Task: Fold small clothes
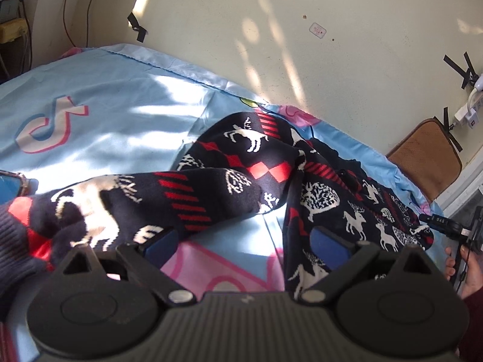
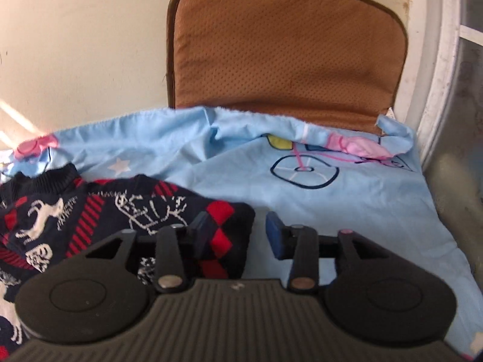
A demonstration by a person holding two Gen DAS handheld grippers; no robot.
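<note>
On the light blue bedsheet [image 1: 99,114], a dark reindeer-pattern sweater [image 1: 241,175] is lying crumpled, one sleeve stretching out sideways. Left gripper [image 1: 244,241] is hovering wide open over it, gripping nothing. Right gripper [image 2: 238,235] is sitting open at the sweater's corner, pads not pinching it.
</note>
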